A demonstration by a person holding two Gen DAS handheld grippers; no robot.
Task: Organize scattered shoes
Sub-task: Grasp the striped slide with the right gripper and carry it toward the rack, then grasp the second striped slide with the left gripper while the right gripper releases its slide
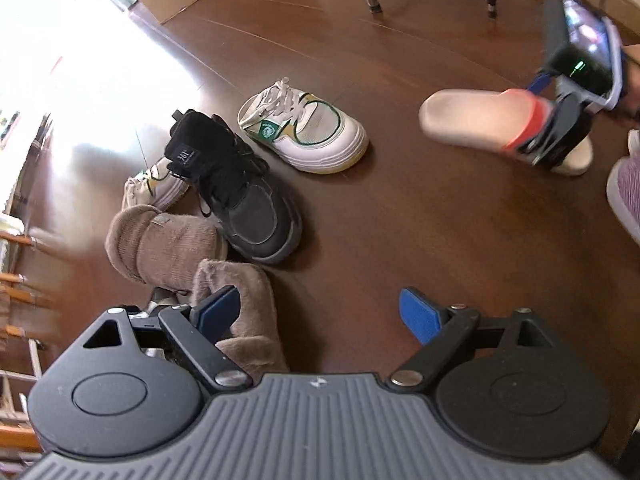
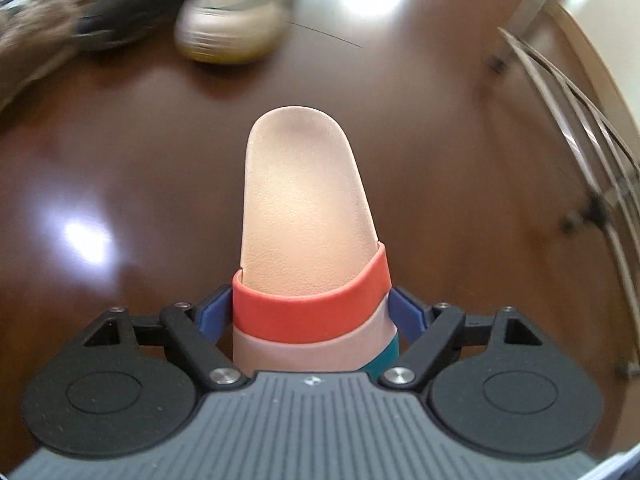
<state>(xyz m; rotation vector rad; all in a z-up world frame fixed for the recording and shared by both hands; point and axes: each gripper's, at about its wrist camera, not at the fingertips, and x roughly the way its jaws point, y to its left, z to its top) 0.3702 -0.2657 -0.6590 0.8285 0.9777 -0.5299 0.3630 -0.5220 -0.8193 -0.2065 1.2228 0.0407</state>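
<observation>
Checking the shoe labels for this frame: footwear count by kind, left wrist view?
White sneakers: 2, second one half hidden behind the black shoe
Black sneaker: 1
Brown plush boots: 2, other
Pink slide: 1, in the right gripper
Total: 6

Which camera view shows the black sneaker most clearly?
The left wrist view: the black sneaker lies sharp and whole on the floor, laces visible. The right wrist view shows only a dark blur of it at the top left.
</observation>
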